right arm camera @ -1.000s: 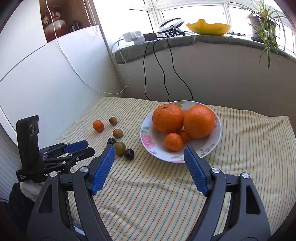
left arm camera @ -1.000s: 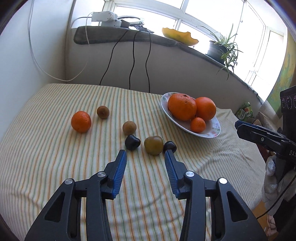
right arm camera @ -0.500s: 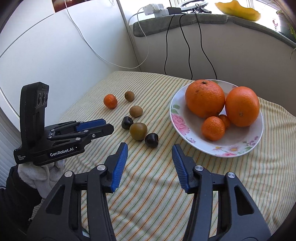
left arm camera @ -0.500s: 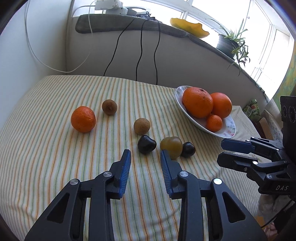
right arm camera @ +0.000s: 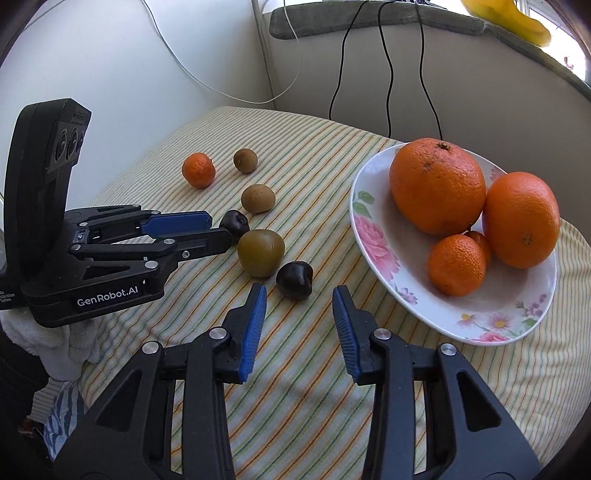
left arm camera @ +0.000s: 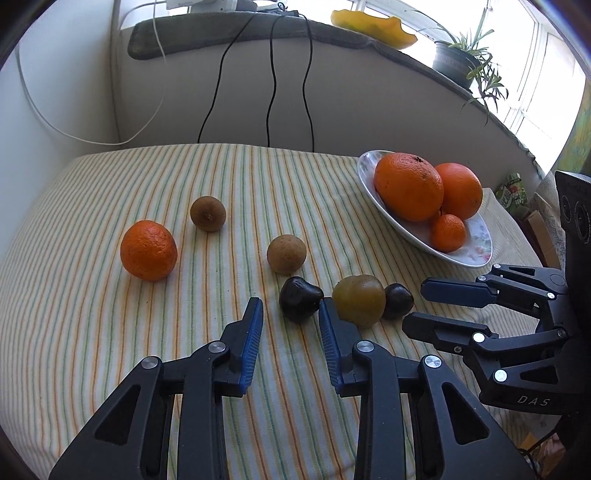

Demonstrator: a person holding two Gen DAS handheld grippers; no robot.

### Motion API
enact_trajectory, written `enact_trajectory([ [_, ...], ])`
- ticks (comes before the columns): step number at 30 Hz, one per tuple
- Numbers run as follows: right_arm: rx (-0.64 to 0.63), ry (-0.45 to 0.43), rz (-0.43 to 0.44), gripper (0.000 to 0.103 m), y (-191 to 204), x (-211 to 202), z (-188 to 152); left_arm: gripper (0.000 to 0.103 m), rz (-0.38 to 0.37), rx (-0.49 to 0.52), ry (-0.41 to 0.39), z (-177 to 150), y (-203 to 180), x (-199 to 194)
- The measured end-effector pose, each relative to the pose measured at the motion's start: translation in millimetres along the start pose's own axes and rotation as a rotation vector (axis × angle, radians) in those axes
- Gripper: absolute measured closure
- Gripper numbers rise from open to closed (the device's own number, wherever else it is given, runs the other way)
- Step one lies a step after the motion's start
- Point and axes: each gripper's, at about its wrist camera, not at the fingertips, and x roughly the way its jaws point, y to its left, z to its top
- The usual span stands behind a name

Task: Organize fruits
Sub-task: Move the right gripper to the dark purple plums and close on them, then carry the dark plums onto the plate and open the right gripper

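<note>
A flowered white plate (right arm camera: pixel 373 240) (left arm camera: pixel 476 251) holds two large oranges and a small mandarin. Loose on the striped cloth lie a mandarin (left arm camera: pixel 148 250), two brown kiwis (left arm camera: pixel 208 213) (left arm camera: pixel 286 254), a green-brown fruit (left arm camera: pixel 359 300) (right arm camera: pixel 260 252) and two dark plums (left arm camera: pixel 298 303) (right arm camera: pixel 294 279). My left gripper (left arm camera: pixel 291 306) is open and empty, its tips just short of one dark plum. My right gripper (right arm camera: pixel 299 293) is open and empty, its tips just short of the other dark plum.
The table stands in a corner with white walls left and behind. Black and white cables (left arm camera: pixel 271 92) hang from a sill with a yellow bowl (left arm camera: pixel 373 27) and a potted plant (left arm camera: pixel 458 62). The table's right edge drops off past the plate.
Both grippers have moved forward and down toward the dark plums, and their jaws have narrowed. The fruits have not moved.
</note>
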Motion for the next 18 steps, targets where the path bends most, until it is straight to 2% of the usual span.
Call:
enact_trajectory([
  [9, -0.014, 0.012, 0.01, 0.064, 0.9, 10.2, 7.5, 0.075, -0.03, 0.015, 0.02, 2.3, 0.2, 5.9],
  [14, -0.021, 0.025, 0.017, 0.07, 2.9, 16.2, 10.6, 0.078, -0.038, 0.02, 0.023, 4.1, -1.9, 8.7],
  [18, -0.027, 0.029, 0.017, 0.08, 4.8, 19.3, 12.2, 0.08, -0.034, 0.021, 0.022, 4.5, -2.8, 10.0],
])
